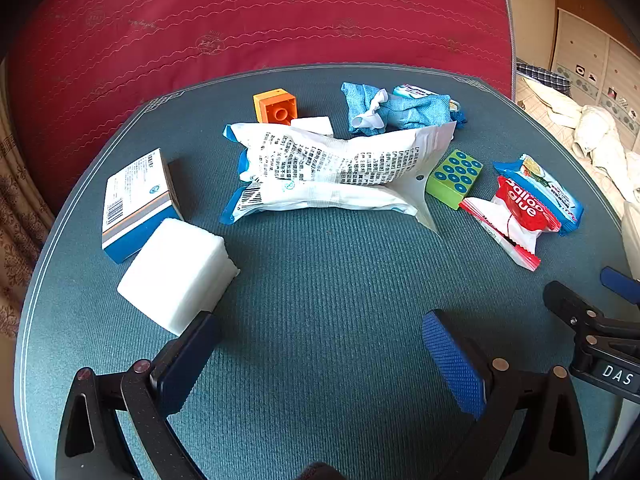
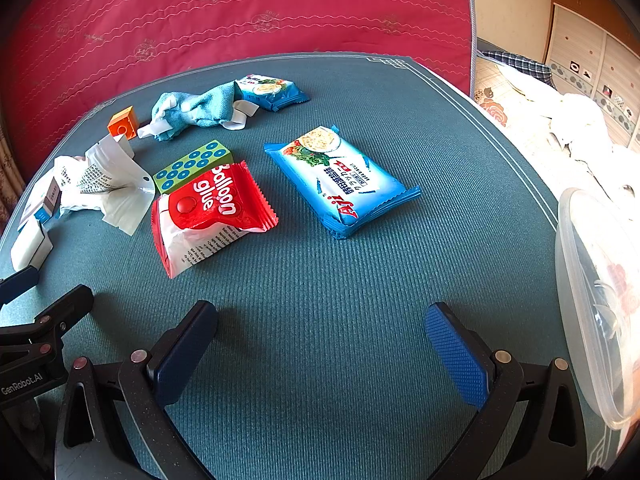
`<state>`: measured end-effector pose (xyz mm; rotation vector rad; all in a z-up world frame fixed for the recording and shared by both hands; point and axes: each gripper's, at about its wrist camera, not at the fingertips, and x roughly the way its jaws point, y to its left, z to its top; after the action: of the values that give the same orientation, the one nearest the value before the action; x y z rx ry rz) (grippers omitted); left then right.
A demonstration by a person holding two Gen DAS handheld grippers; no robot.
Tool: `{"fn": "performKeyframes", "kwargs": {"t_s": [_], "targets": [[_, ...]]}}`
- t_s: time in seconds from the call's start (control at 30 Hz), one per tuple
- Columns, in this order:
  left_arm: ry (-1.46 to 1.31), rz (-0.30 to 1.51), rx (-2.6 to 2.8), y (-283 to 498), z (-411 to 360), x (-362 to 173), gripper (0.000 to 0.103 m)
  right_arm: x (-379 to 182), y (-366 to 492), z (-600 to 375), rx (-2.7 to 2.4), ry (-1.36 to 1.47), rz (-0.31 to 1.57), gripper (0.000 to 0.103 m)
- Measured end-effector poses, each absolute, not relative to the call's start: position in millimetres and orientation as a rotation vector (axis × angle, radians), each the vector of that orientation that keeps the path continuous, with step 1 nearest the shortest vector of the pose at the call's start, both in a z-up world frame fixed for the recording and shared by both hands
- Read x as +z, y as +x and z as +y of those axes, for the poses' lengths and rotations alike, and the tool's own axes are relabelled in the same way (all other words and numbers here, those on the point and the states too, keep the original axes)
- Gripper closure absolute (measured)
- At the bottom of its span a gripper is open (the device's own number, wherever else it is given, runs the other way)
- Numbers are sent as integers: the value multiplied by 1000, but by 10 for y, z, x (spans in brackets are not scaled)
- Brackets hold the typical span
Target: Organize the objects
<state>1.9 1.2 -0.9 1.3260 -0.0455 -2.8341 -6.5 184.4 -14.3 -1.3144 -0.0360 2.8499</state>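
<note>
**Both claws wide and empty over a cluttered desk**

Left claw (image 1: 320, 352) and right claw (image 2: 320, 344) hang side by side above the near part of the desk (image 1: 320, 264), tilted downward, jaws spread wide with nothing between the blue pads (image 1: 452, 364). Only bare teal mat lies under each.

Behind the desk stands a red quilted mattress (image 1: 260, 12), filling the far side. At the right edge of the right wrist view, a clear plastic container (image 2: 592, 304) sits beside the desk's rim.

Of the things to organize, the largest is a crumpled white printed bag (image 1: 328, 168), lying across the middle of the desk straight ahead of the left claw. To its left sit a white and blue carton (image 1: 136, 200) and, touching the carton's near corner, a white foam block (image 1: 176, 272), whose near corner lies just beside the left claw's left finger. A blue biscuit packet (image 2: 340, 180) lies straight ahead of the right claw with open mat around it. To its left, a red "Balloon glue" packet (image 2: 208, 212) overlaps the near end of a green block with blue dots (image 2: 192, 164). Farther back, a blue cloth (image 2: 196, 108) is bunched against a second, smaller blue packet (image 2: 272, 90). An orange toy brick (image 1: 276, 106) stands near the far left rim, with a small white block (image 1: 312, 125) just beside it, partly hidden by the bag.
</note>
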Motion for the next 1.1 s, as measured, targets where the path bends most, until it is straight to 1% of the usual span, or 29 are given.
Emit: {"fn": "performKeyframes", "kwargs": {"t_s": [1.1], "targets": [[1323, -38, -2827, 8, 17, -7, 0, -137, -74, 1842, 2850, -1315, -35, 0]]}}
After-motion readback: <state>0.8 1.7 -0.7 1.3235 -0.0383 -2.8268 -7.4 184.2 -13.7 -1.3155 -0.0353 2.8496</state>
